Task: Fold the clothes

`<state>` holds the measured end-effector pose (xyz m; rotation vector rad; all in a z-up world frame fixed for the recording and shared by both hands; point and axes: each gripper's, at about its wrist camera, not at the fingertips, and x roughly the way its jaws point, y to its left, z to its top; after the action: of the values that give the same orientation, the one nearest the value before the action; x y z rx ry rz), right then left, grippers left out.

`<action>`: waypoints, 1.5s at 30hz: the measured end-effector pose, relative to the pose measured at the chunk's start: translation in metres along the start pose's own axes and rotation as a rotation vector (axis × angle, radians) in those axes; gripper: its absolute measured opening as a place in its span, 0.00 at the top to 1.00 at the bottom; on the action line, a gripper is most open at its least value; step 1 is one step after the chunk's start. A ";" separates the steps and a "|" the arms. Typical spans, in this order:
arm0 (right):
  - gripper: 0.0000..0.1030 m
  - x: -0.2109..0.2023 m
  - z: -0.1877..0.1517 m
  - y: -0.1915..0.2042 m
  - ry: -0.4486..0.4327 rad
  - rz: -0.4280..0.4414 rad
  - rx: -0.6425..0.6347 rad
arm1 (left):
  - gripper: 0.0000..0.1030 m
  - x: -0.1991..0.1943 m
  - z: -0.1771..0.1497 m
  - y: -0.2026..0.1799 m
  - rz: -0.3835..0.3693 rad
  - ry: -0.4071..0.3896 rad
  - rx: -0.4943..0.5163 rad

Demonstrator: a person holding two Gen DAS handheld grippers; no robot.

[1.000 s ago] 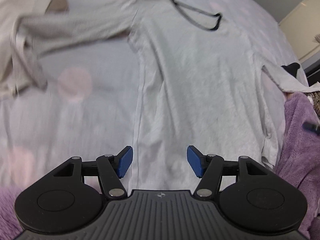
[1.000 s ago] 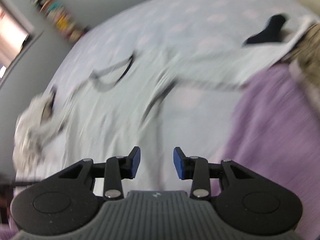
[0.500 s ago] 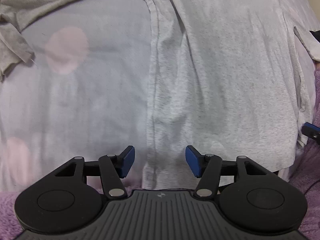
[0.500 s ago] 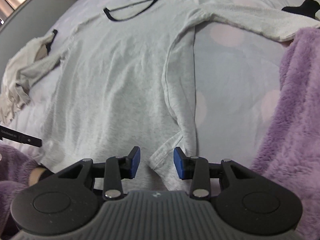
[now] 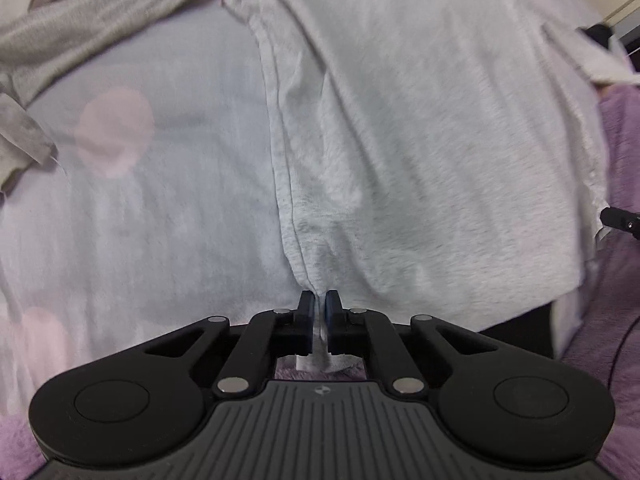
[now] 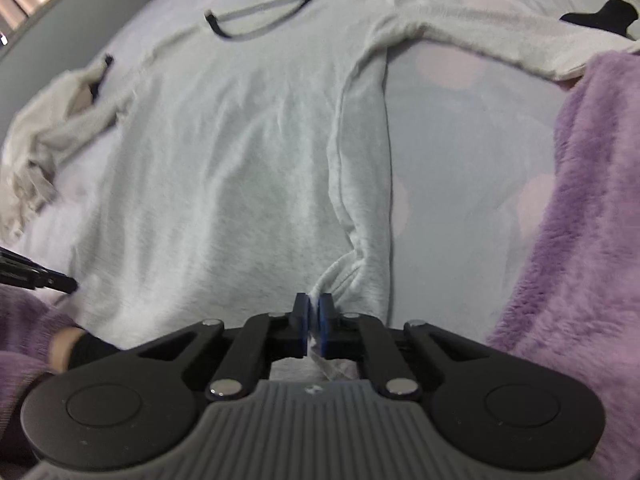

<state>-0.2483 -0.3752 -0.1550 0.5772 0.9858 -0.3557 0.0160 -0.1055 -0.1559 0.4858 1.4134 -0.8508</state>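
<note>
Covering most of both views, the bedsheet (image 6: 460, 168), pale with pink dots, carries a grey long-sleeved shirt (image 6: 240, 168) lying flat, neckline far away, hem nearest the cameras. A purple fleece blanket (image 6: 580, 220) borders the shirt's right side. The left gripper (image 5: 319, 306) is pinching the hem at the shirt's left side seam, cloth bunched between its blue pads. The right gripper (image 6: 314, 310) is pinching the hem at the right seam. Half a second ago both sets of jaws stood spread above the hem; now they are clamped.
</note>
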 end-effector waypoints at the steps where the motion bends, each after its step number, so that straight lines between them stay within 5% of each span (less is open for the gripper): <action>1: 0.94 -0.011 0.000 -0.001 -0.022 0.002 0.003 | 0.96 -0.008 -0.001 0.001 -0.017 -0.018 -0.003; 8: 0.95 -0.100 0.008 -0.021 -0.194 -0.060 0.032 | 0.97 -0.066 0.000 0.006 -0.088 -0.111 -0.033; 12: 0.95 -0.121 0.007 -0.036 -0.184 -0.107 0.033 | 0.97 -0.071 -0.001 0.015 -0.066 -0.078 -0.039; 25: 0.94 -0.057 -0.004 -0.036 0.013 -0.208 -0.125 | 0.95 -0.015 0.009 0.033 -0.026 0.098 -0.097; 29: 0.90 -0.057 0.003 -0.032 0.026 -0.196 -0.138 | 0.79 -0.020 0.014 0.034 -0.036 0.095 -0.110; 33: 0.77 -0.064 0.019 -0.029 -0.014 -0.189 -0.150 | 0.69 -0.039 0.024 0.037 -0.068 0.031 -0.116; 45: 0.77 -0.004 0.126 -0.062 -0.114 -0.136 0.003 | 0.60 -0.057 0.104 0.048 -0.072 -0.259 -0.182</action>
<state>-0.1982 -0.5003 -0.1167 0.4884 0.9166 -0.5061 0.1234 -0.1398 -0.0954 0.1793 1.2599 -0.8027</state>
